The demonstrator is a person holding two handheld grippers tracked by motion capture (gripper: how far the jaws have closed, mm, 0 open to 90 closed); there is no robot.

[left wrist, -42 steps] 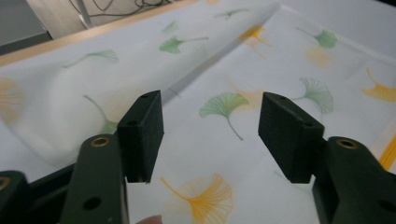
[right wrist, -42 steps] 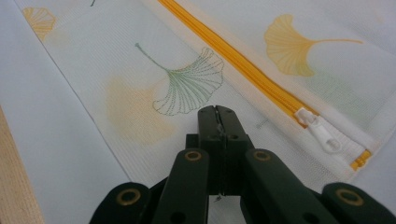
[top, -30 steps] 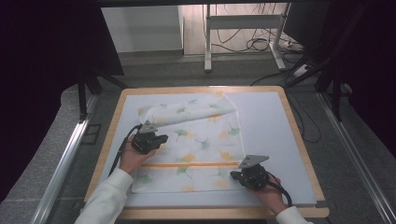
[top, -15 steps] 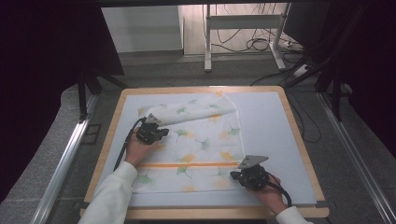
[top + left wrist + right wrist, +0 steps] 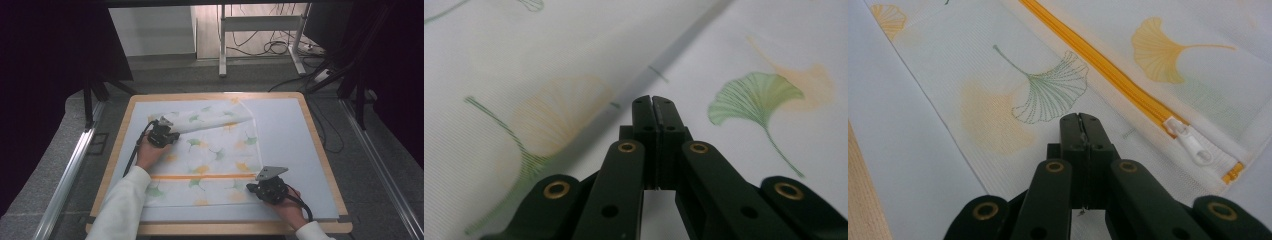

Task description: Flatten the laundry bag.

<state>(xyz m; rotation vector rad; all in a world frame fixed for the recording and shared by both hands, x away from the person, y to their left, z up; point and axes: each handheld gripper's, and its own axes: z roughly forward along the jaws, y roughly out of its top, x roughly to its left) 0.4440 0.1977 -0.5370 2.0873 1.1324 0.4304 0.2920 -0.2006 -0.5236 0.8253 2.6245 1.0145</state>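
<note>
The mesh laundry bag (image 5: 210, 155), pinched in my clenched left gripper (image 5: 161, 134) and pinned by my clenched right gripper (image 5: 270, 189), risked slipping free and unfolding.

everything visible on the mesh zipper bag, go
The mesh zipper bag is a white, fine-mesh pouch printed with green and orange ginkgo leaves. It lies mostly flat on the pale mat, its far left corner folded over toward the right. An orange zipper crosses its near part, closed, with a white pull at the right end. The left tool is shut at the fold; the right tool is shut at the near right corner.
</note>
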